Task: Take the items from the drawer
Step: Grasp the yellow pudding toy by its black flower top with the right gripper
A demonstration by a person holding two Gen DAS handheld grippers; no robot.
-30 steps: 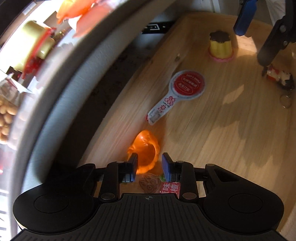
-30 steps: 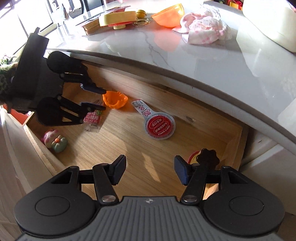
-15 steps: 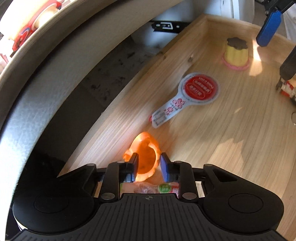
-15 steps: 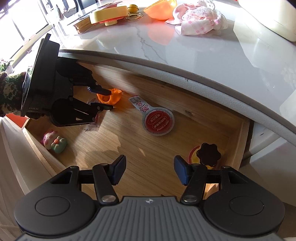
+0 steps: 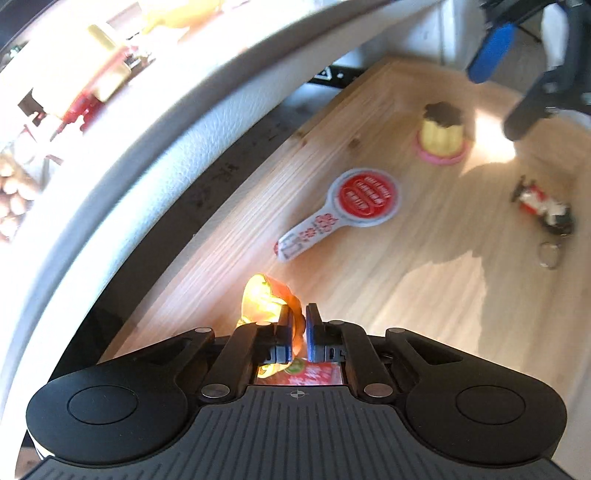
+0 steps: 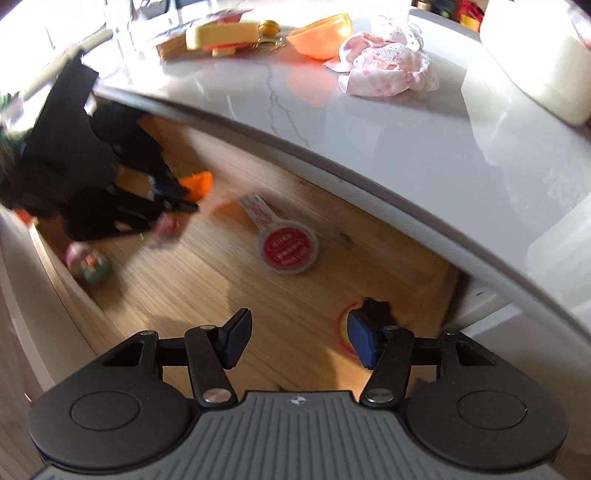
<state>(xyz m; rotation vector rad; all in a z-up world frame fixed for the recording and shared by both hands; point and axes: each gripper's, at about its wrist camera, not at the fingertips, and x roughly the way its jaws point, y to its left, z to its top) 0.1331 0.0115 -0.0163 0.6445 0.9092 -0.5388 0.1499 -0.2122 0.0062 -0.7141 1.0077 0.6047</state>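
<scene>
Left gripper (image 5: 298, 323) clamped tight; right gripper (image 6: 295, 341) half-open.

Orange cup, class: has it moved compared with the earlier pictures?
Yes. The orange cup, pinched in the left gripper, has tipped up off the drawer floor; the paddle stays flat.

Above my view runs the pale marble tabletop (image 6: 388, 122), curving across the upper half of the right frame. At its top centre sits an orange bowl (image 6: 320, 34), with a crumpled pink-and-white cloth (image 6: 388, 64) just to its right. Left of the bowl lie a yellow box (image 6: 221, 34) and a small gold keyring (image 6: 269, 37). A white container (image 6: 539, 62) fills the upper right corner. In my left view, upper left, beans (image 5: 13, 195) show blurred.
</scene>
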